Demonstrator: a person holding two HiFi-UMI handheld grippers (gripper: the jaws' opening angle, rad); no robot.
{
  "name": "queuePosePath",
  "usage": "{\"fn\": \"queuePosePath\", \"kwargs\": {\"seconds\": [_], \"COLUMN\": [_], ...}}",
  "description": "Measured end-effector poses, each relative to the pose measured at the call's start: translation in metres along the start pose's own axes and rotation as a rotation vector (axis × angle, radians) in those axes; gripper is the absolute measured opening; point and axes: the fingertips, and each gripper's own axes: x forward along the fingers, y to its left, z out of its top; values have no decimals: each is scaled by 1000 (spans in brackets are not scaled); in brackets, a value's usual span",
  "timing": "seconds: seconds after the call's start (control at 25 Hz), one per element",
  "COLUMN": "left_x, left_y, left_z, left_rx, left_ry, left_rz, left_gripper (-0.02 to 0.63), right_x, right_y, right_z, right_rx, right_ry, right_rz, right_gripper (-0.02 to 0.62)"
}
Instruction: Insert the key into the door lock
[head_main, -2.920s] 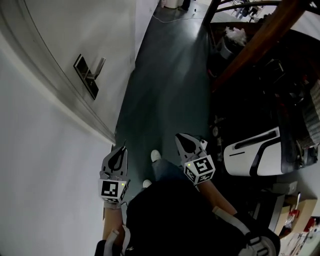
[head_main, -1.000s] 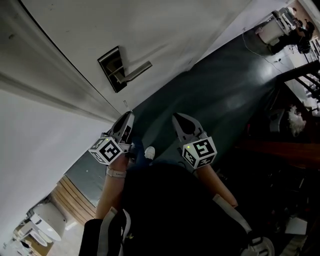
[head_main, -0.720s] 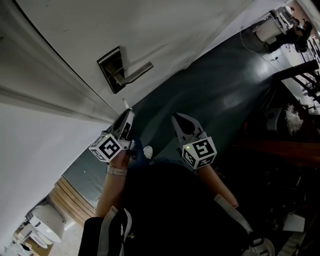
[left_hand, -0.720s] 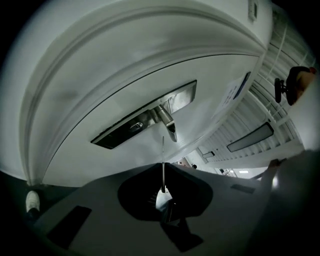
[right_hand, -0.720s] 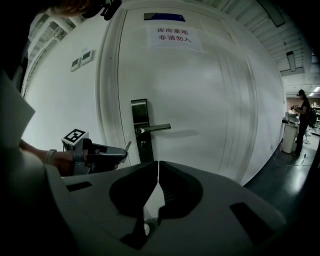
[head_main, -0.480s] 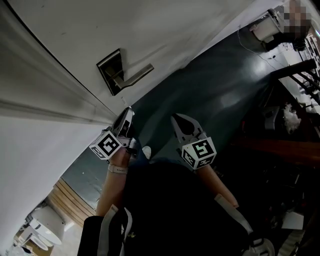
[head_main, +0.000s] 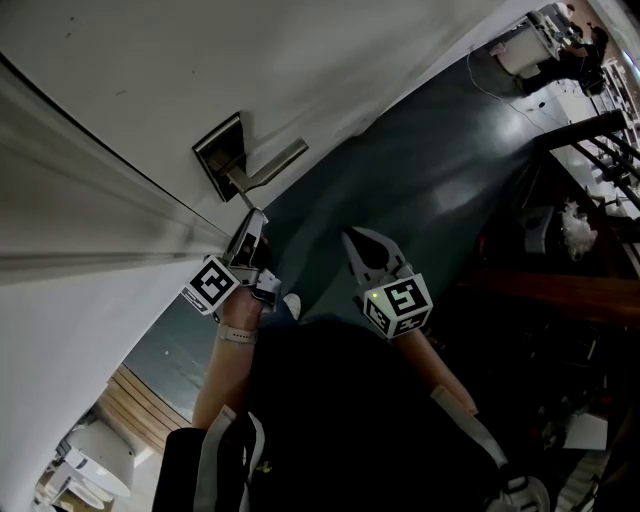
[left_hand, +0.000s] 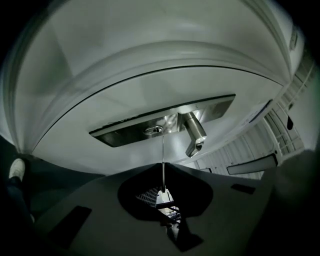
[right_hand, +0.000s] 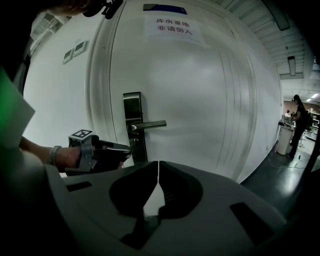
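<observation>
The steel lock plate with its lever handle sits on the white door. In the left gripper view the keyhole lies left of the lever handle on the lock plate. My left gripper is shut on a thin key. The key's tip points at the plate and stops just below and right of the keyhole. In the head view the left gripper is right under the plate. My right gripper hangs shut and holds nothing, off to the right of the door.
The right gripper view shows the door frame, a paper sign high on the door, and a person standing far right. Dark green floor runs along the door. Dark furniture crowds the right side.
My left gripper has risen with the key from below the door edge up to the lock plate. The right gripper has stayed about where it was.
</observation>
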Motion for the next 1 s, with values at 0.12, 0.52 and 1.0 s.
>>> {"fn": "queuePosePath", "kwargs": {"seconds": [0.12, 0.52, 1.0], "left_x": [6, 11, 19], "left_y": [-1, 3, 0], "left_z": [7, 18, 25], "left_rx": [-19, -76, -149], "left_ry": [-7, -26, -43], "left_rz": [-29, -21, -1], "left_gripper": [26, 26, 26], "right_x": [4, 10, 7], "right_y": [-2, -1, -3], "right_z": [1, 3, 9], "right_rx": [0, -6, -13], "right_ry": [2, 5, -2], "right_rz": [-6, -6, -12], "right_gripper": [18, 18, 18]}}
